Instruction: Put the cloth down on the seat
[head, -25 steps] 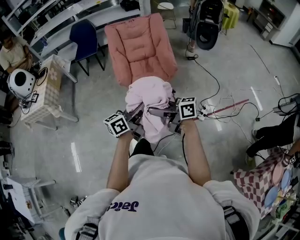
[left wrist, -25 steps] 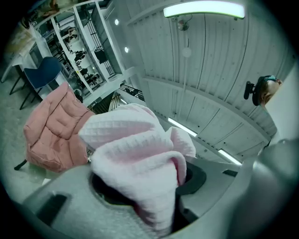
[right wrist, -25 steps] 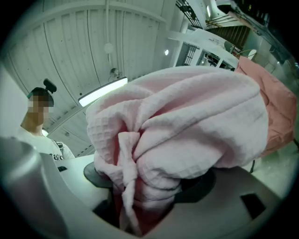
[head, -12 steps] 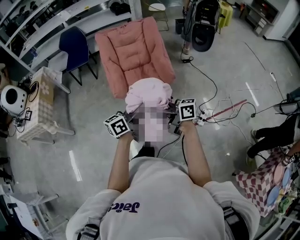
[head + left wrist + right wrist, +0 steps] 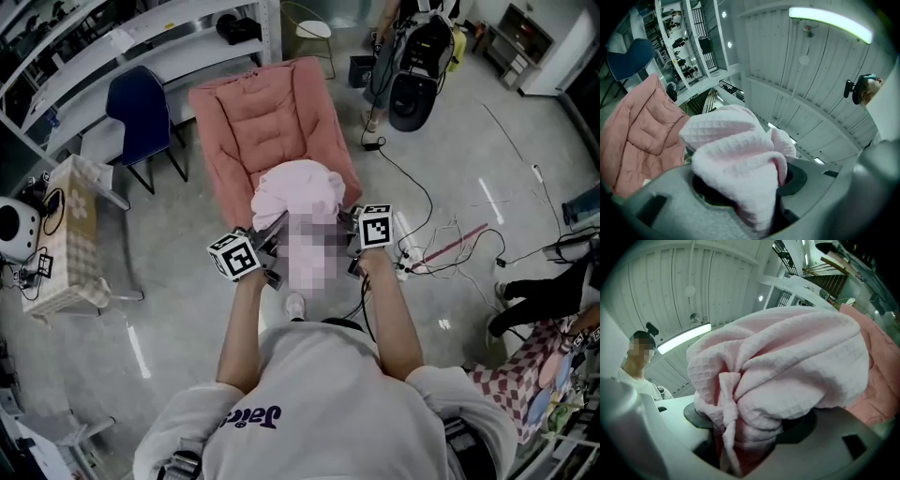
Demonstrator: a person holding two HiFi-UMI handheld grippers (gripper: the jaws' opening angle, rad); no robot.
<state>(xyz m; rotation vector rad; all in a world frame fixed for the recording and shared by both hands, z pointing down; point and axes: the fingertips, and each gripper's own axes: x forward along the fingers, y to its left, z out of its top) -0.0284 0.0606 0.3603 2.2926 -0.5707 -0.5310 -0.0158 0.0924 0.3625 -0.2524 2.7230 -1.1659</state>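
Carry step, cloth not yet set down.

- Cloth (image 5: 295, 192): pink waffle weave, bunched into a rounded bundle. It is held up between the two tools, over the near front edge of the seat (image 5: 258, 112). I cannot tell whether its underside touches the cushion.
- Left gripper (image 5: 270, 234): jaws clamped on a thick fold of the cloth, which fills the gap between them in the left gripper view.
- Right gripper (image 5: 349, 223): jaws set wider and closed on a fatter wad, with twisted folds packed deep between them.
- Seat: pink padded recliner, far of the person, its cushion bare. A blue chair (image 5: 141, 108) stands to its left. Cables (image 5: 441, 225) trail across the floor on the right.

How to do it well (judgement):
- Bring the bundle farther in, over the middle of the cushion, not the near lip, or it may slide off.
- Lower both tools together until the cushion takes the weight.
- Open both pairs of jaws at once. The right side looks most likely to snag, so free it fully.
- Draw back toward the near side, low and straight, without dragging cloth along.
- Mind the cables underfoot.
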